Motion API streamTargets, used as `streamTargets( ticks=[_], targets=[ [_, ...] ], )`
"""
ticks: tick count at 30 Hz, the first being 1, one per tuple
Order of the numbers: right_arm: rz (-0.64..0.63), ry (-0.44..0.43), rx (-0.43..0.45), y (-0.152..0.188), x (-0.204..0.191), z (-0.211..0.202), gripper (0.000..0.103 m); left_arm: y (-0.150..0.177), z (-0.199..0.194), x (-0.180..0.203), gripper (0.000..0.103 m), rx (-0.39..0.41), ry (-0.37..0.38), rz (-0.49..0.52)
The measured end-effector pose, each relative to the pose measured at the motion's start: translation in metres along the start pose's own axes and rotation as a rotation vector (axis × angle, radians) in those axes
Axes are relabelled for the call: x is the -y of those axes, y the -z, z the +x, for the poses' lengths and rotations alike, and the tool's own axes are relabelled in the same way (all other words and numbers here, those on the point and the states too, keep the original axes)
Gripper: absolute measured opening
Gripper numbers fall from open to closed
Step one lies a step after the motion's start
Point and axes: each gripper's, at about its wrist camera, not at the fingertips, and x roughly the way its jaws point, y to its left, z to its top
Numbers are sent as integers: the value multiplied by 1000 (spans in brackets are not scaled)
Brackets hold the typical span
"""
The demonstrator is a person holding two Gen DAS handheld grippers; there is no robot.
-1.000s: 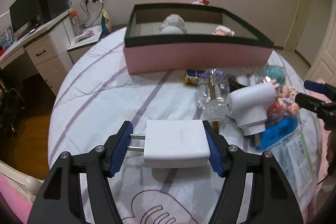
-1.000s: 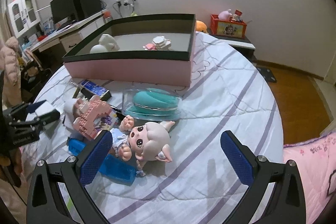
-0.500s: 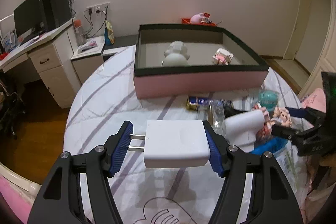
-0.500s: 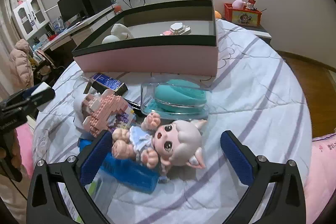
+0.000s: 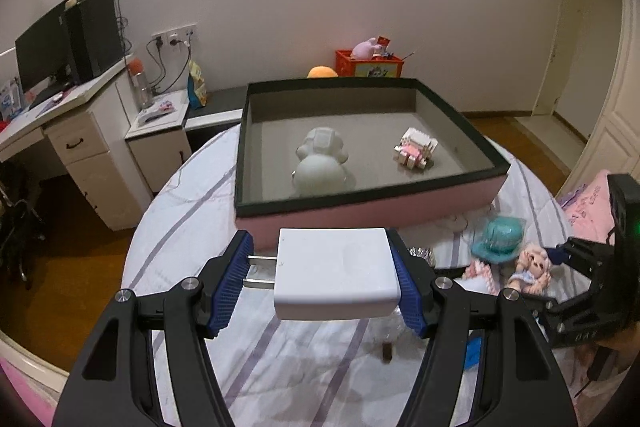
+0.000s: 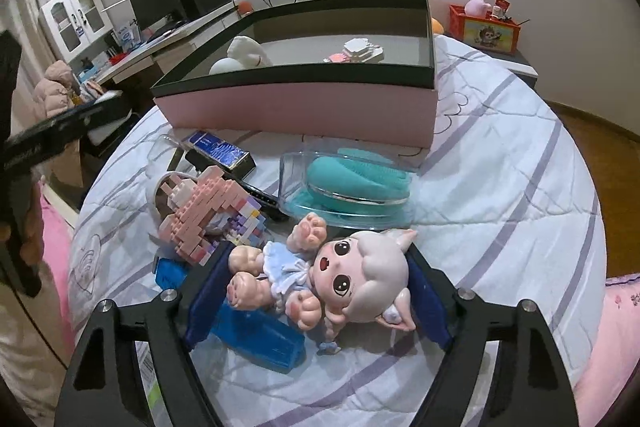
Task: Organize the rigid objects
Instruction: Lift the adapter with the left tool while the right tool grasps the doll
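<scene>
1. left gripper [image 5: 325,281] is pinching a white boxy plastic plug adapter [image 5: 335,274], up over the bed, near the pink box [image 5: 372,213]
2. right gripper [image 6: 316,297] jaws have just been closing around a pale-haired doll figure [image 6: 332,277] lying on the striped quilt [image 6: 500,187]; can't tell if they're gripping

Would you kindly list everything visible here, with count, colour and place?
Storage box: one, pink with black rim, on the bed.
White figure: one, inside box.
Block model: one, white-pink, inside box.
Charger plug: one, white, clamped in left gripper.
Doll: one, pale-haired, blue dress, between right gripper's fingers.
Brick build: one, pink, beside doll.
Clear case: one, teal item inside, before box.
Blue box: one, under doll.
Left gripper: black, blue pads.
Right gripper: closing around doll.
</scene>
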Motion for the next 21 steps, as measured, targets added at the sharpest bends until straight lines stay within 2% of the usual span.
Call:
streamTargets(
  ticks=[7, 14, 21],
  targets=[
    [4, 5, 50, -3, 2, -24, 82, -11, 7, 9, 67, 2, 22, 7],
    [-18, 35, 153, -36, -1, -41, 82, -22, 16, 21, 67, 7, 29, 18],
    [-44, 66, 210, -72, -8, -32, 82, -40, 22, 26, 67, 23, 18, 23]
  ],
)
